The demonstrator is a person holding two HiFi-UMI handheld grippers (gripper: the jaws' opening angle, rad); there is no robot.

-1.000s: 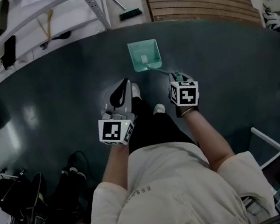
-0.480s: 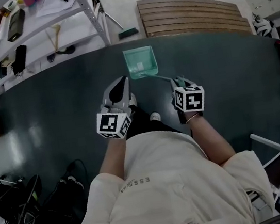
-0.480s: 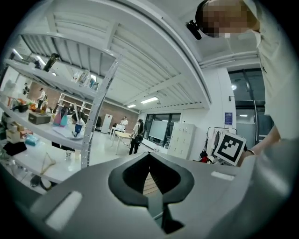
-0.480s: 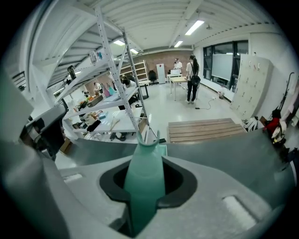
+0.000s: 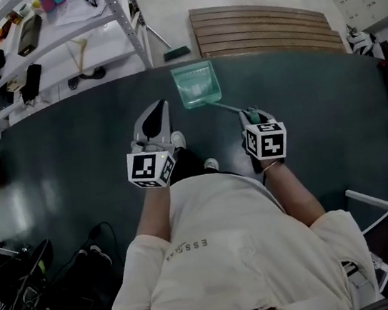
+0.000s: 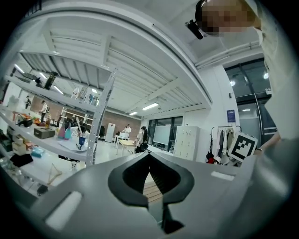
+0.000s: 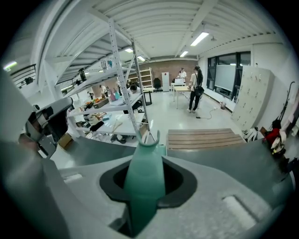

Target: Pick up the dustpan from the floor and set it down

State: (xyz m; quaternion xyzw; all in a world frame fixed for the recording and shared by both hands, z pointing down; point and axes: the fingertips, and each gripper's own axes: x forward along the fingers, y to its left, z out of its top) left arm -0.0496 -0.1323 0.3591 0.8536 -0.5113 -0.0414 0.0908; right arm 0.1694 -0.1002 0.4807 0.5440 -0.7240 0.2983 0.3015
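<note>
- My right gripper (image 5: 248,114) had its jaws partly closed and clamped on the teal handle of the dustpan (image 5: 196,85); in the right gripper view the handle (image 7: 144,172) filled the gap between the dark pads and ran straight out ahead
- My left gripper (image 5: 159,107) was empty, its jaws (image 6: 149,156) brought together at the tips with nothing between them, held out beside the right one and apart from the pan
- The pan itself sat out ahead of the right gripper, over the far edge of the dark floor mat (image 5: 71,154) and just short of the wooden slatted platform (image 5: 261,25); I judged it to be off the floor, though the head view alone did not settle that
- It looked like thin moulded plastic, so I expected it to be light and fairly stiff, with some flex in the scoop
- The handle seemed smooth and tapered, so I thought it could twist or slide in the pads if I swung it
- With the scoop so far beyond the grip, I expected the weight to pull the front end down
- The handle was the right place to hold; nearer the scoop would have steadied it
</note>
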